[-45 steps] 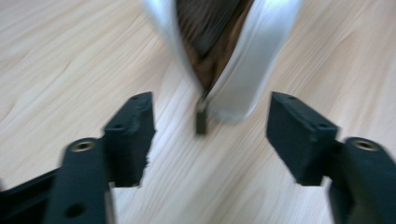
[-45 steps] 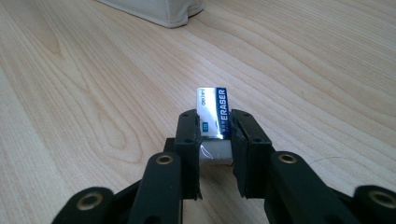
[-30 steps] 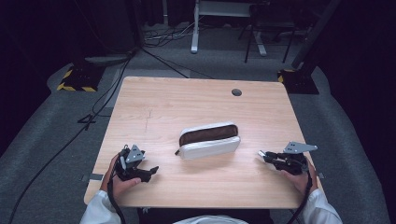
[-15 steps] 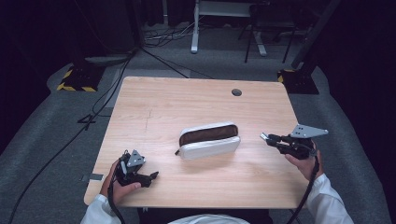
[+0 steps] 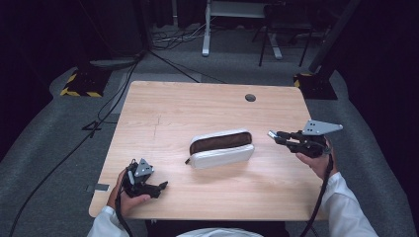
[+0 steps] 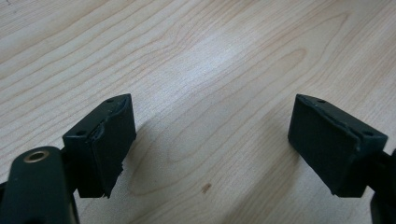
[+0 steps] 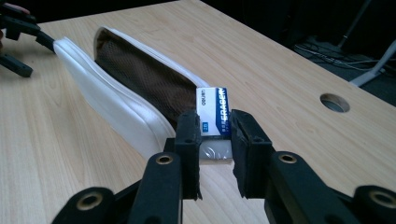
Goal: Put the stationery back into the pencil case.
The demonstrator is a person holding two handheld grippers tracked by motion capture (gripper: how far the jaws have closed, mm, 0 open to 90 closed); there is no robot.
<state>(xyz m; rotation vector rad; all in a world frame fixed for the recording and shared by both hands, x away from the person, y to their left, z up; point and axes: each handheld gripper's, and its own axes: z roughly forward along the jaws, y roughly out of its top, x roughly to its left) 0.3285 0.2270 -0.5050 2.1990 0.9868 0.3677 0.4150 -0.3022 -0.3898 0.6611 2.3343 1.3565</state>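
A white pencil pouch (image 5: 221, 148) lies unzipped in the middle of the wooden table (image 5: 197, 108), its brown mesh lining (image 7: 140, 74) showing. My right gripper (image 5: 272, 134) hangs above the table just right of the pouch, shut on a white eraser (image 7: 212, 112) in a blue and white sleeve. The eraser's tip points toward the pouch's near end (image 7: 159, 135). My left gripper (image 5: 160, 187) rests near the front left edge, open. Bare wood shows between its jaws (image 6: 212, 107). It also appears beyond the pouch's far end (image 7: 18, 37).
A round cable hole (image 5: 250, 98) sits in the table's far right part. Cables (image 5: 113, 98) and black stands with yellow-striped bases (image 5: 81, 81) stand on the grey floor behind the table. A white frame (image 5: 237, 15) stands at the back.
My right gripper has risen off the table with the eraser and come a little closer to the pouch. The left gripper and the pouch have stayed put.
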